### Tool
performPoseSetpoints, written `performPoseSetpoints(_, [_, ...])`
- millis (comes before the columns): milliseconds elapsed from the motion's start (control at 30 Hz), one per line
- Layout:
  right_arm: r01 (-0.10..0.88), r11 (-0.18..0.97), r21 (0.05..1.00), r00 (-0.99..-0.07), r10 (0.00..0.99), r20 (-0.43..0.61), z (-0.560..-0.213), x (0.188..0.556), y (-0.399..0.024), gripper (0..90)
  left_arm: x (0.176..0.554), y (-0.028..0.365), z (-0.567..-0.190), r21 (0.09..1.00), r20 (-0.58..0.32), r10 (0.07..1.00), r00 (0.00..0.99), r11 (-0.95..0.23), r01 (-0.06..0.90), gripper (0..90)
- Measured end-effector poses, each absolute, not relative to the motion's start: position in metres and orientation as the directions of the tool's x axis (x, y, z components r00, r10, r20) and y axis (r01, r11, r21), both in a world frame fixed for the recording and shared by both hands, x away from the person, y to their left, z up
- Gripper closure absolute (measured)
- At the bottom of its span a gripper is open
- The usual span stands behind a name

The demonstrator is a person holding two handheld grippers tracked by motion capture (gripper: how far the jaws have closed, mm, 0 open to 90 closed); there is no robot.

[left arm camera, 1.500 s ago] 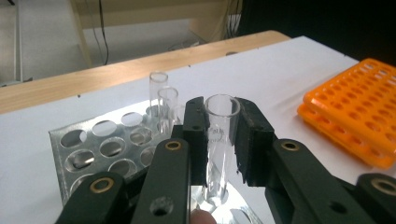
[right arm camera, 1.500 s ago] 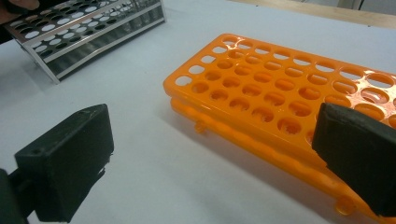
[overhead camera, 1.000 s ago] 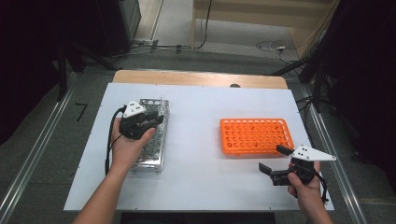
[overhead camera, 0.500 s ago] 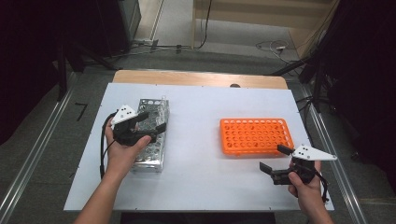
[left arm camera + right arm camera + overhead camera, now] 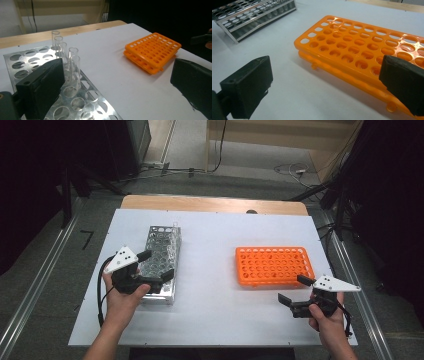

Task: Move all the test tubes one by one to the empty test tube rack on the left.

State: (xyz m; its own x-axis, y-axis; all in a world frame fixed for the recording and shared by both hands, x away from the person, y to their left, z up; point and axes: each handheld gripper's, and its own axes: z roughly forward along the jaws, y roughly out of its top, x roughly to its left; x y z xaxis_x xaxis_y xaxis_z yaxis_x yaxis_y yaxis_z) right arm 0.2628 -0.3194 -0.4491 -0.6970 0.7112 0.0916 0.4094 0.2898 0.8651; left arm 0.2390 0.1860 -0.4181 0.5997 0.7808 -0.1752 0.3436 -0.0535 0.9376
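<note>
A silver metal tube rack (image 5: 166,240) stands left of centre on the white table, with several clear glass tubes (image 5: 73,62) upright in its holes. My left gripper (image 5: 156,265) hovers over the rack's near end. Its jaws have just been opening and now stand wide apart; the tubes (image 5: 159,251) rise just beyond its left jaw, and nothing is pressed between the pads (image 5: 45,87). An empty orange tube rack (image 5: 274,266) lies to the right. My right gripper (image 5: 294,290) sits open near that rack's front edge (image 5: 342,75), holding nothing.
The white table top (image 5: 215,320) has free room between the two racks and along its front. A wooden strip (image 5: 215,204) borders the far edge. Beyond the table lie dark floor, cables and metal rails (image 5: 45,270).
My left gripper has drawn back from the far part of the metal rack toward its near left end, and its jaws have opened wide. The right gripper has stayed put.
</note>
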Motion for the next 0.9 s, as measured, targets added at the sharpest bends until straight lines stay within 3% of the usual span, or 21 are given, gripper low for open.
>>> performPoseSetpoints(900, [0.395,0.257,0.882,-0.697,0.709,0.106,-0.459,0.266,-0.336,0.0,0.173,0.231,-0.454,0.956,-0.179,0.778,0.602,-0.007,0.294,0.0])
